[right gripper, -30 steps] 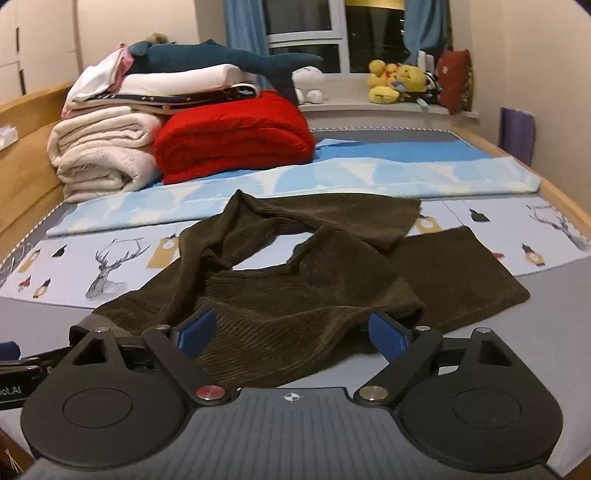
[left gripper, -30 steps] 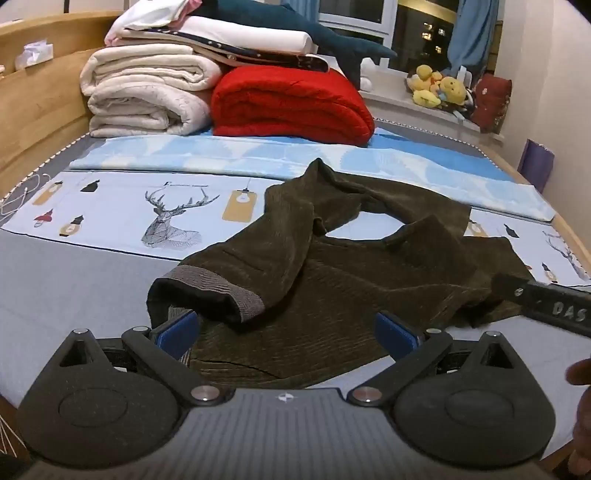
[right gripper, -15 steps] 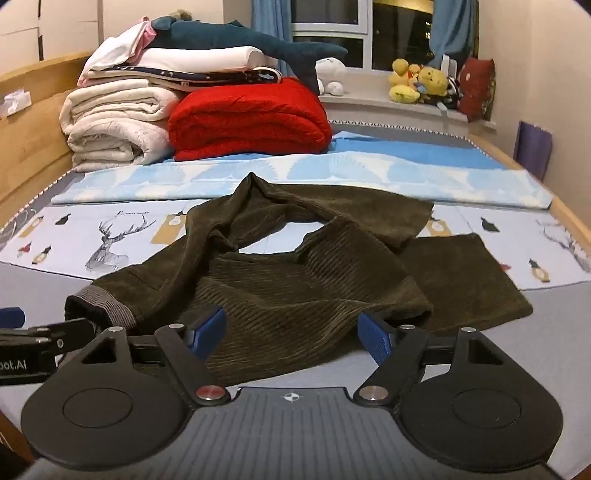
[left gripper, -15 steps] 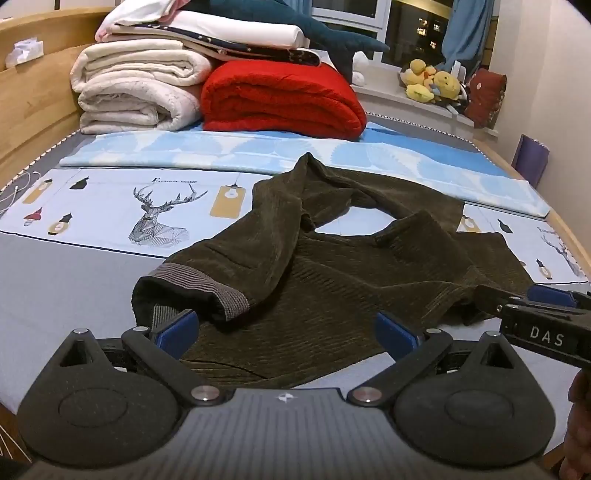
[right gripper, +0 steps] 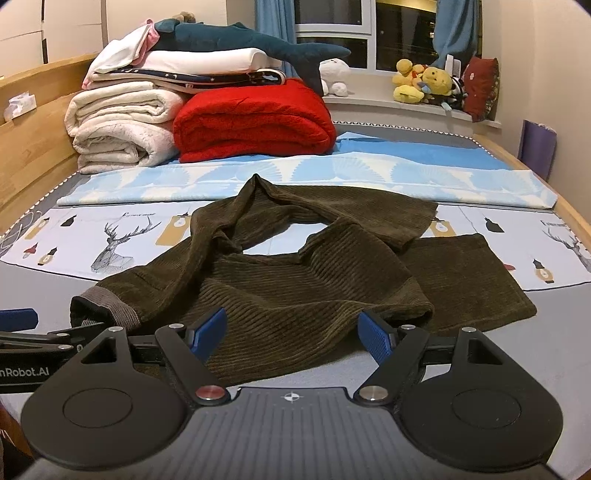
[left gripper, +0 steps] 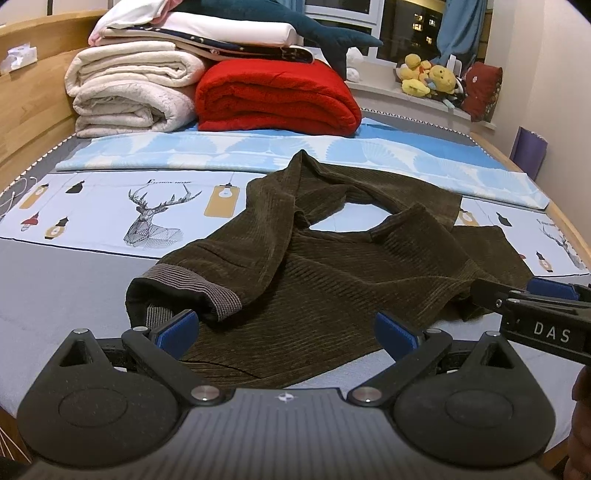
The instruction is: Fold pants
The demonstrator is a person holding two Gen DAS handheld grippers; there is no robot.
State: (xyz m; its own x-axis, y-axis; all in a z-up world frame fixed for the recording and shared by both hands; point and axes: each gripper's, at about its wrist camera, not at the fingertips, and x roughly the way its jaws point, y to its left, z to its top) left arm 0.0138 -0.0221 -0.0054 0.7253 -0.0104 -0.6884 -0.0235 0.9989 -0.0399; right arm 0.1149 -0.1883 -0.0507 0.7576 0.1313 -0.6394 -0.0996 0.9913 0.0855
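Observation:
Dark brown corduroy pants (left gripper: 332,266) lie crumpled on the bed, legs looped toward the far side and a grey-lined waistband (left gripper: 192,284) turned up at the near left. My left gripper (left gripper: 286,330) hangs open just over the pants' near edge, blue pads wide apart and off the cloth. In the right wrist view the pants (right gripper: 295,288) fill the middle. My right gripper (right gripper: 291,332) stands open over their near edge, fabric below the gap but not pinched. Each gripper shows in the other's view: the right gripper (left gripper: 535,306) at the right edge, the left gripper (right gripper: 22,325) at the left.
The bed sheet (left gripper: 92,206) carries deer prints, with a light blue blanket (left gripper: 221,151) behind it. Folded white quilts (left gripper: 129,99), a red quilt (left gripper: 277,96) and a plush shark (left gripper: 325,33) are stacked at the back. A wooden bed frame (left gripper: 26,110) runs along the left.
Both grippers have edged in toward the pants' near edge. The right gripper's pads have drawn slightly closer together, and it reaches further into the left wrist view.

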